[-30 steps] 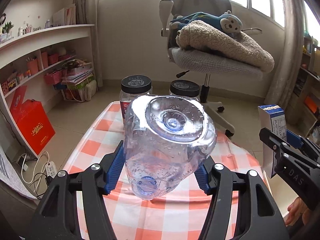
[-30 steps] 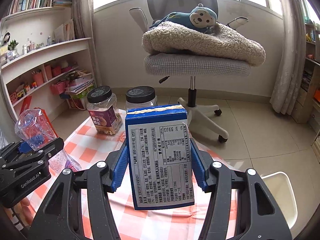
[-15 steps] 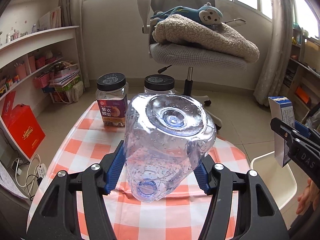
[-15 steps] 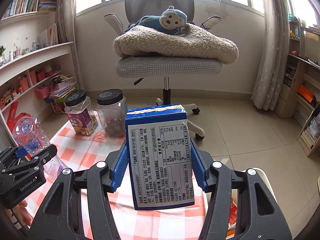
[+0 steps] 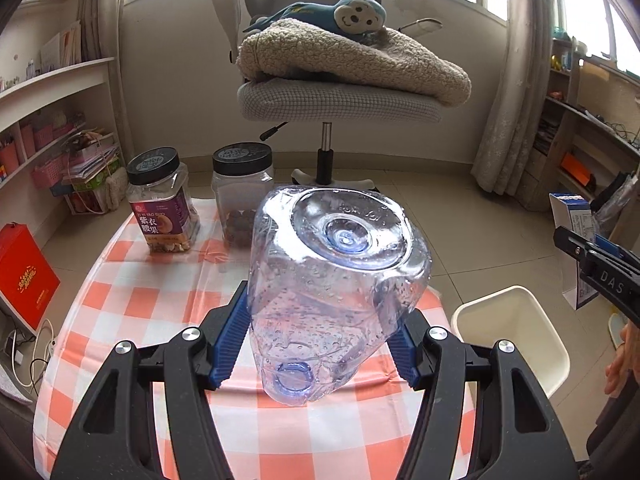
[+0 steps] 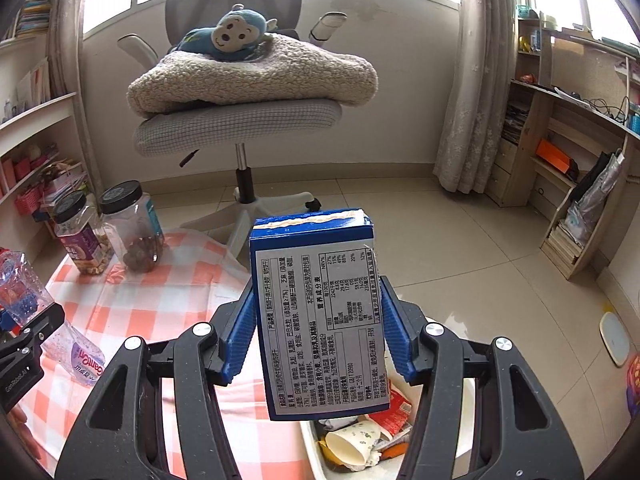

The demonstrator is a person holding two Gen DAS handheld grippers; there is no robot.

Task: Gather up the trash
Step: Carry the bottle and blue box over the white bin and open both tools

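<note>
My left gripper (image 5: 316, 340) is shut on a clear plastic bottle (image 5: 332, 280), its base toward the camera and its blue neck pointing down over the checked tablecloth (image 5: 132, 300). My right gripper (image 6: 318, 330) is shut on a blue and white carton (image 6: 320, 320), held upright above a white trash bin (image 6: 466, 400) that holds a paper cup and wrappers. In the left wrist view the bin (image 5: 516, 340) stands to the right of the table, with the right gripper (image 5: 600, 276) and the carton (image 5: 572, 224) above it. In the right wrist view the bottle (image 6: 24, 288) appears at far left.
Two black-lidded jars (image 5: 164, 204) (image 5: 240, 196) stand at the table's far edge. An office chair (image 5: 332, 96) with a blanket and a plush monkey stands behind. Shelves line both walls. A red bag (image 5: 24, 272) leans on the floor at left.
Both grippers have swung to the right with their loads. The trash bin has come into view below the carton and at the right of the bottle.
</note>
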